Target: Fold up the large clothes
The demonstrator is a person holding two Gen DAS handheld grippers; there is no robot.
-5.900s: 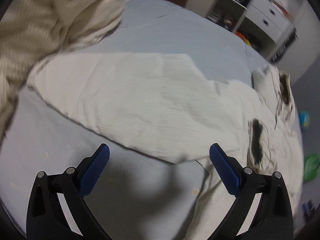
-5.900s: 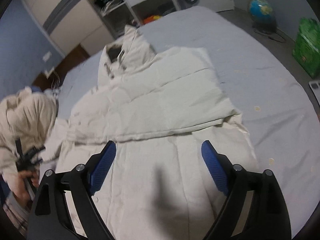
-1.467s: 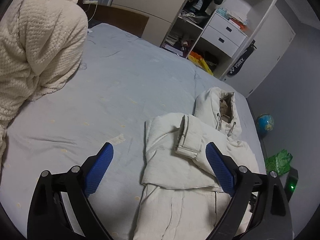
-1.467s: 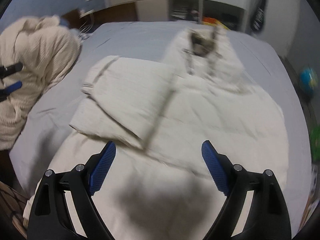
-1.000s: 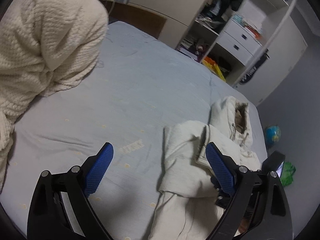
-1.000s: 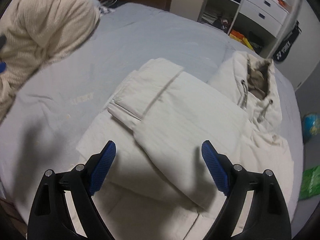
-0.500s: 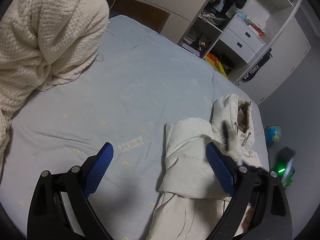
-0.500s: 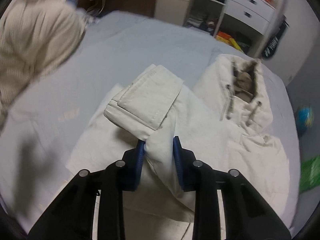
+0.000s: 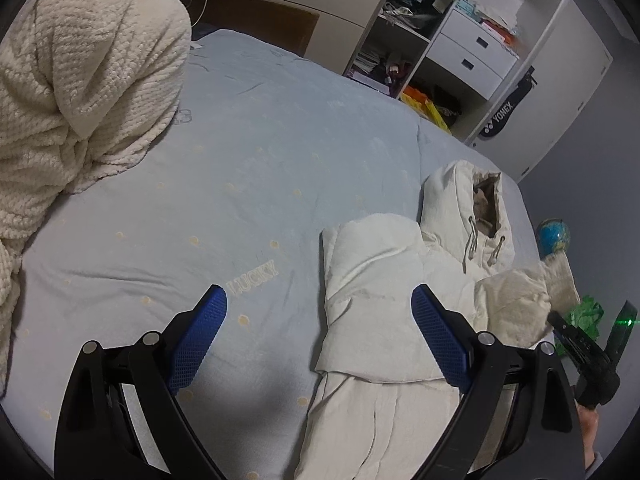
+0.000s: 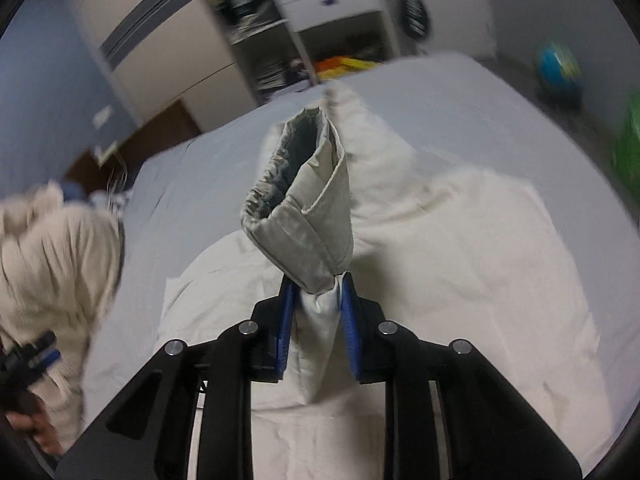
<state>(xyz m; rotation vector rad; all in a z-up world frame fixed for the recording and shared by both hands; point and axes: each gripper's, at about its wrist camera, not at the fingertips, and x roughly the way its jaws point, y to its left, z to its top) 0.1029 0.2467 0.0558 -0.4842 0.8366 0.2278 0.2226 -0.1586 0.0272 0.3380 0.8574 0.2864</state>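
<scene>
- Gripping the cuffed end of a sleeve [image 10: 308, 216], the right gripper [image 10: 316, 300] has its blue pads clamped tight on the fabric, and the open cuff sticks up and away from the camera.
- That sleeve belongs to a cream padded hooded jacket [image 9: 384, 280], which is lying on the pale blue bedsheet [image 9: 248, 168], over toward the side nearest the grey wall.
- From the left wrist view you can see the jacket's hood [image 9: 476, 208] pointing at the white drawer shelving [image 9: 472, 48], drawstrings dangling, and the other sleeve folded across the chest.
- The lifted sleeve shows up at the right edge of that view, raised above the body of the jacket.
- The left gripper [image 9: 320, 328] is wide open and not grasping anything, hovering over the sheet with one blue pad above the bare bed and the other over the jacket's edge.
- A chunky cream knitted blanket [image 9: 80, 80] is heaped on the far left part of the bed, well apart from the jacket.
- A small blue globe [image 9: 554, 236] and a green bag [image 9: 586, 316] sit on the floor past the bed.
- The right wrist view is pretty motion-blurred, so background detail there is hard to tell.
</scene>
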